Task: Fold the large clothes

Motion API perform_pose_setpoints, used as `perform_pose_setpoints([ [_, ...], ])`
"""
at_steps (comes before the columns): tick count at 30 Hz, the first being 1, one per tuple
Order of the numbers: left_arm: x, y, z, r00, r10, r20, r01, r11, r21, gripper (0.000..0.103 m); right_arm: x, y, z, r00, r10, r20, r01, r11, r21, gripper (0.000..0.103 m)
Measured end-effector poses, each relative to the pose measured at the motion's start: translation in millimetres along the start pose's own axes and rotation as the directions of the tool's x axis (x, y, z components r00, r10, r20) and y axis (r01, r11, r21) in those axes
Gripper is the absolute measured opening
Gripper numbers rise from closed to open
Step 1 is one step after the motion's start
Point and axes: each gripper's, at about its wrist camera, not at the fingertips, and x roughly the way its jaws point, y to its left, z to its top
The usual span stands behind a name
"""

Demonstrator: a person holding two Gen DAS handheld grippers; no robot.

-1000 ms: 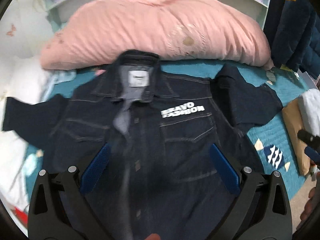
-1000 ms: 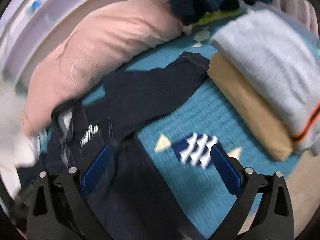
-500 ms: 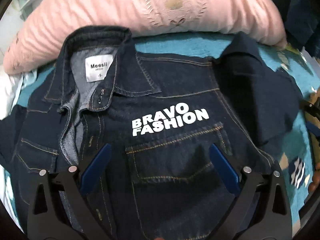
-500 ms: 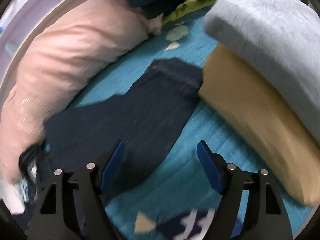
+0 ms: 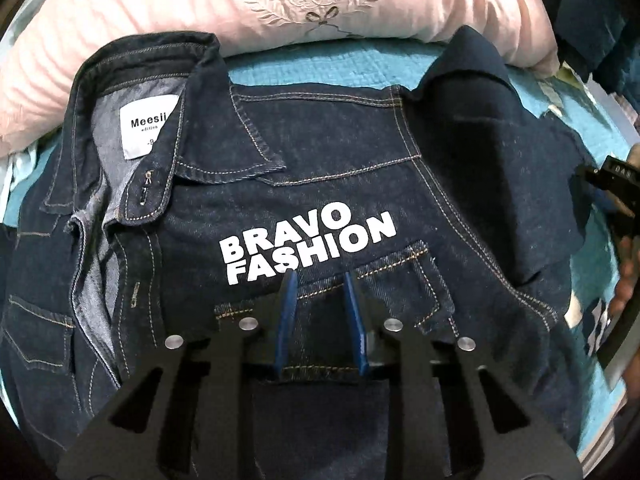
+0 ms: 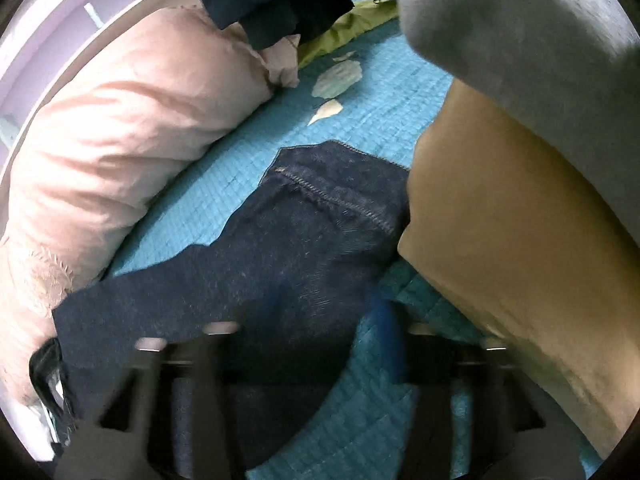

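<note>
Teal quilted bedding (image 5: 332, 68) covers the bed, with a long pink pillow (image 5: 200, 0) lying across its far side. On the bedding a dark denim jacket (image 5: 320, 184) lies face up, its collar toward the pillow; a white neck label shows inside the collar and white BRAVO FASHION lettering sits above the chest pocket. The left gripper (image 5: 318, 280) is low over that pocket, just near of the lettering. Its jaws have just been closing and now stand narrow, with a fold of the pocket denim between the blue pads; whether the pads press on it I cannot tell. At the right edge of this view, part of the other tool and a hand (image 5: 628, 276) show. The right gripper (image 6: 332, 308) is blurred, over the near edge of the jacket's sleeve (image 6: 304, 232), which stretches across the teal toward a tan folded garment (image 6: 500, 240) topped by a grey one (image 6: 520, 20). Its jaws have just been closing too; whether they pinch the sleeve is lost in the blur
</note>
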Motion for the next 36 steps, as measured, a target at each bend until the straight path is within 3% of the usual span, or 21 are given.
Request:
perform_pose_setpoints([
  [3,-0.6,-0.5,-1.5,1.0,-0.015,-0.002,0.015,1.0,-0.01,0.024,-0.1,7.7,4.8,0.999,0.039,0.003,-0.039,0.999,-0.021,0.007],
  [9,-0.3,13.0,0.8,0.997,-0.073,-0.008,0.072,0.997,-0.041,0.024,-54.6,56.0,6.8,0.978,0.195,0.069,-0.183,0.972,-0.148,0.006],
  [13,-7.9,23.6,0.7,0.99,-0.138,0.015,0.139,0.988,-0.072,0.024,-112.2,117.9,-8.1,0.938,0.328,0.114,-0.281,0.909,-0.307,0.006],
  [16,-19.0,47.7,-0.4,0.983,-0.183,0.023,0.184,0.971,-0.15,0.025,-138.6,169.2,-32.4,0.906,0.413,0.086,-0.346,0.844,-0.411,0.006],
  [19,-40.0,74.5,-7.3,0.99,-0.134,0.05,0.141,0.974,-0.178,0.025,-148.4,224.9,-73.8,0.883,0.468,0.014,-0.391,0.755,-0.527,0.006],
  [20,-50.2,90.5,-12.0,0.996,-0.073,0.051,0.082,0.979,-0.187,0.025,-148.3,239.0,-87.8,0.879,0.477,-0.008,-0.401,0.731,-0.552,0.006],
  [24,-71.1,150.1,-33.5,0.998,0.057,0.02,-0.05,0.966,-0.254,0.025,-126.6,292.3,-151.3,0.881,0.457,-0.121,-0.423,0.648,-0.633,0.007],
  [28,-80.3,209.2,-59.2,0.987,0.163,-0.015,-0.159,0.931,-0.33,0.025,-100.4,317.7,-208.2,0.885,0.408,-0.224,-0.447,0.609,-0.655,0.007],
  [30,-80.1,231.7,-71.0,0.986,0.165,-0.034,-0.166,0.915,-0.367,0.026,-82.2,324.9,-233.7,0.901,0.351,-0.255,-0.428,0.621,-0.657,0.01],
  [32,-82.9,245.2,-79.1,0.985,0.167,-0.039,-0.169,0.904,-0.392,0.032,-68.5,327.7,-248.4,0.907,0.311,-0.284,-0.421,0.627,-0.656,0.012],
  [34,-91.4,253.4,-88.2,0.985,0.169,-0.022,-0.163,0.901,-0.402,0.033,-63.7,331.5,-266.6,0.922,0.26,-0.287,-0.387,0.608,-0.694,0.016],
  [35,-94.1,254.5,-93.3,0.986,0.168,-0.018,-0.161,0.902,-0.401,0.033,-62.0,332.2,-273.7,0.924,0.245,-0.294,-0.382,0.593,-0.709,0.022],
  [36,-96.2,255.3,-95.0,0.987,0.159,-0.015,-0.151,0.903,-0.403,0.033,-61.5,333.3,-280.2,0.922,0.231,-0.311,-0.388,0.567,-0.726,0.035],
])
